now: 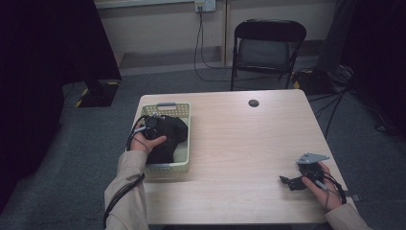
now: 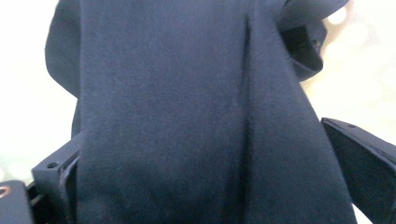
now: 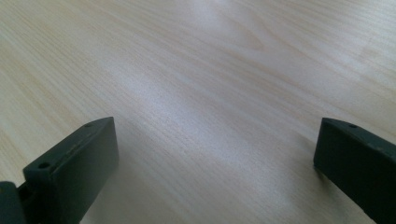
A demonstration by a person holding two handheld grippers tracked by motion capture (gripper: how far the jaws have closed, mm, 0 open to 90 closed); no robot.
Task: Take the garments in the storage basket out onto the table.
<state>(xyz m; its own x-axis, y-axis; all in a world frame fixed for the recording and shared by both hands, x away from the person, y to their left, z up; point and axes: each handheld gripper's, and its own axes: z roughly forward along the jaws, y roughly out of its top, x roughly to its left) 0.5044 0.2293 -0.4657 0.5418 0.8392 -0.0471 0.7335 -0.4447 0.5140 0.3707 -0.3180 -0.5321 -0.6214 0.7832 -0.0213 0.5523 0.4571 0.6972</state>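
One dark garment (image 1: 167,136), soft, light and limp by its look, lies bunched in the pale green basket (image 1: 184,165) at the table's left, draped between the spread jaws of the left gripper (image 1: 152,123), best pinched at a thick fold, while the right gripper (image 1: 290,182) idles open near the right edge.

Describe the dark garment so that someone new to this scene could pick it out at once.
Start at the wooden table and go to the pale green basket at its left edge. The black cloth lies bunched inside it, under the left tongs, whose jaws stand wide on either side of it. It is the table's one soft, dark thing; the right tongs rest on bare wood.
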